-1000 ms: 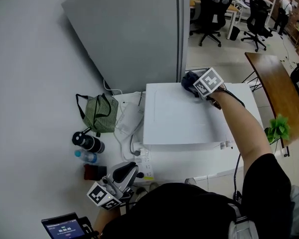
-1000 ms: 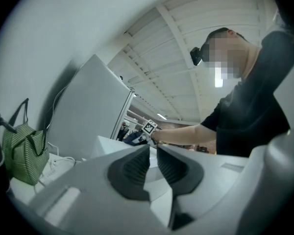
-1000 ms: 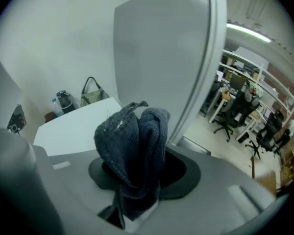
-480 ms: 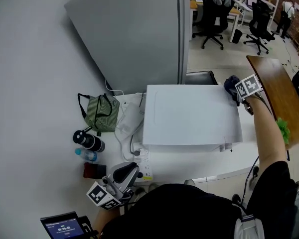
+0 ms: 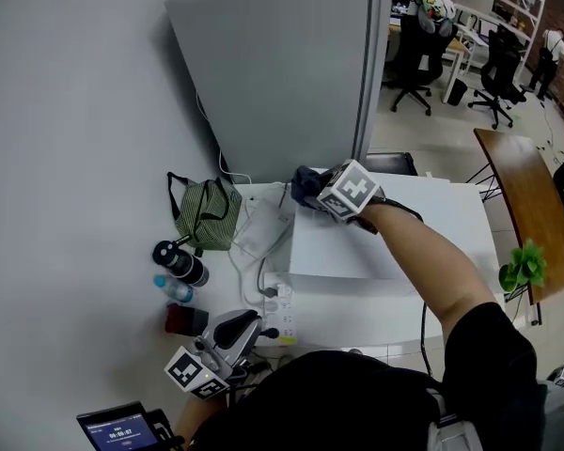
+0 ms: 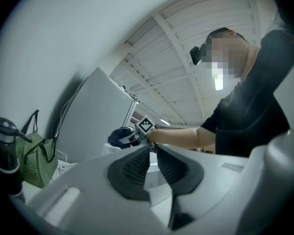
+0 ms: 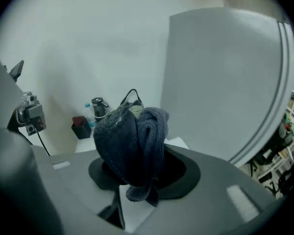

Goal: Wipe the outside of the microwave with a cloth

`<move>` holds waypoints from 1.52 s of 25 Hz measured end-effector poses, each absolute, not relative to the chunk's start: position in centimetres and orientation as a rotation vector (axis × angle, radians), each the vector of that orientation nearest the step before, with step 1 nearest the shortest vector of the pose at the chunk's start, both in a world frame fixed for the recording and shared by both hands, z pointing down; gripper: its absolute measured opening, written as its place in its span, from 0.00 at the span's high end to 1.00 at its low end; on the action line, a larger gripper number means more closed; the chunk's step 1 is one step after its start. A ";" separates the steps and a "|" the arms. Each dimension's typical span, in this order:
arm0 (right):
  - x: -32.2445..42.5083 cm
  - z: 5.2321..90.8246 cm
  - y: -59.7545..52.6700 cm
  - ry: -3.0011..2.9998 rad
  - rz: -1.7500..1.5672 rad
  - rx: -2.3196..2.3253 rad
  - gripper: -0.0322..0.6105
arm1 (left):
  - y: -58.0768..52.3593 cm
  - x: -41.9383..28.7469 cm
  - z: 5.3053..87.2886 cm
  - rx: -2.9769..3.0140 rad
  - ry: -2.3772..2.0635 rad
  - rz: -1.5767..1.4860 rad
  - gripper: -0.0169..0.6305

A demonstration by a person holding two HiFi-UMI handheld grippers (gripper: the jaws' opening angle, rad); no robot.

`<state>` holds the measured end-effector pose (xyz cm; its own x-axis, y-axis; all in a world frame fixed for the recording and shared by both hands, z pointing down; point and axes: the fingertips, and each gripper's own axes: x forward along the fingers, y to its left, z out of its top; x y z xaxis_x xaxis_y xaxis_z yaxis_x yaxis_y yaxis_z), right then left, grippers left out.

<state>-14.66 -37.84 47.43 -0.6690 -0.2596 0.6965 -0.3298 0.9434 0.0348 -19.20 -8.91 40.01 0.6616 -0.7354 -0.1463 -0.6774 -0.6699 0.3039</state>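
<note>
The cloth (image 5: 307, 182) is clamped in the right tool (image 5: 325, 194) and held at the back left corner of the microwave (image 5: 423, 228) top. The left tool (image 6: 153, 152) is kept low by the desk (image 5: 343, 313), jaws together, empty. Wiping seems under way; which faces are done cannot be told.

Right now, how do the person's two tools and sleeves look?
The left tool and the right tool share a light grey body, black pads and a white cube with black square markers. The person wears a black short-sleeved top.
</note>
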 end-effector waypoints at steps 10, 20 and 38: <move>-12.5 52.8 -39.9 -2.182 0.140 0.472 0.72 | -8.5 -19.5 40.9 2.653 -1.145 -0.344 0.90; 15.5 53.4 -41.5 -2.035 0.349 0.839 0.72 | -10.9 -12.9 39.3 2.742 -0.963 -0.344 0.90; 14.5 49.4 -41.6 -2.068 0.340 0.943 0.72 | -8.8 -17.8 39.9 2.719 -1.045 -0.411 0.90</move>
<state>14.54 -41.57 49.43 -0.3846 -0.5041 0.7733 -0.7252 0.6833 0.0848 -17.78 -8.79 39.87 0.7113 -0.6781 -0.1849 -0.6226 -0.7299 0.2820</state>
